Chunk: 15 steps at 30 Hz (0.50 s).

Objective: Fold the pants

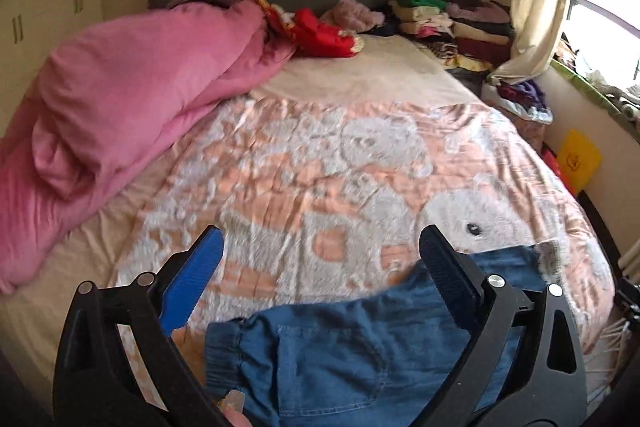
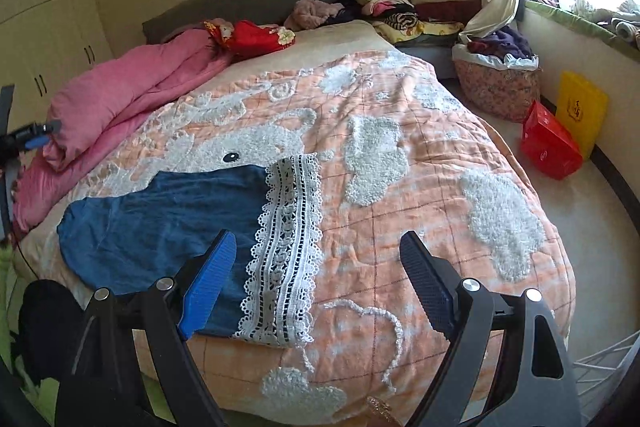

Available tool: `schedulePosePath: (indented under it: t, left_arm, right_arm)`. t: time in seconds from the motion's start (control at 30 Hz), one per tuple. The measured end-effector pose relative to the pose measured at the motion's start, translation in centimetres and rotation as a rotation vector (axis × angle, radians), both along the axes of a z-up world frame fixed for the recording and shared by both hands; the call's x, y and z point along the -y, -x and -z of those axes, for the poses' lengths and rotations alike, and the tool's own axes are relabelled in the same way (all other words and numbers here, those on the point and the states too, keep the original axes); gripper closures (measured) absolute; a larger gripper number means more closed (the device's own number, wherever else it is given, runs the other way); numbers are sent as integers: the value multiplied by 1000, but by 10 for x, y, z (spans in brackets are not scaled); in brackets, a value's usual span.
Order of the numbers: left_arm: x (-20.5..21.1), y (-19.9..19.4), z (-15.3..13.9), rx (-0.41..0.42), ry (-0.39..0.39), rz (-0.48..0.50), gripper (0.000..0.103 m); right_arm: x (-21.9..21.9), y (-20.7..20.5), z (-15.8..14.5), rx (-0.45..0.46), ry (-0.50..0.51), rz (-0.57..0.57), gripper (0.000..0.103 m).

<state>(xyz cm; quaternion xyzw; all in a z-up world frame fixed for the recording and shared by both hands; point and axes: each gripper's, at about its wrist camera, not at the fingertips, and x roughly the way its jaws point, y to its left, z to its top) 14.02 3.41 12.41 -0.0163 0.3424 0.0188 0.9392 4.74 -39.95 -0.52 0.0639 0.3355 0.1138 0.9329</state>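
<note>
Blue denim pants (image 2: 168,219) with a wide white lace hem (image 2: 288,247) lie flat on the orange-and-white blanket (image 2: 400,195) near the bed's front edge. In the left wrist view the pants (image 1: 340,359) show their elastic waistband at the left, directly below my left gripper (image 1: 320,267), which is open and empty above them. My right gripper (image 2: 316,267) is open and empty, hovering over the lace hem end, its left finger (image 2: 208,287) over the denim. The left gripper also shows at the far left edge of the right wrist view (image 2: 32,137).
A bunched pink duvet (image 1: 120,99) fills the bed's left side. Stacks of folded clothes (image 1: 452,23) sit by the headboard. A floral basket of laundry (image 2: 496,83), a red box (image 2: 550,141) and a yellow bag (image 2: 582,111) stand on the floor at the right.
</note>
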Motion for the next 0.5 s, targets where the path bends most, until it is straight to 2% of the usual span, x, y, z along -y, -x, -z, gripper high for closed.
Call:
schedulePosePath:
  t: [0.23,0.37,0.5]
  left_arm:
    - [72,-21,-25,21,-18,171,10]
    - [123,-38,-23,9,-33,274,10]
    - [171,-52,-8,-21,-40,368,10]
  right_arm:
    - [7,11,-6,20,-7,15,20]
    - [12,20,-11,32,-5,17,20]
    - [16,24,-8,23,-19,21,20]
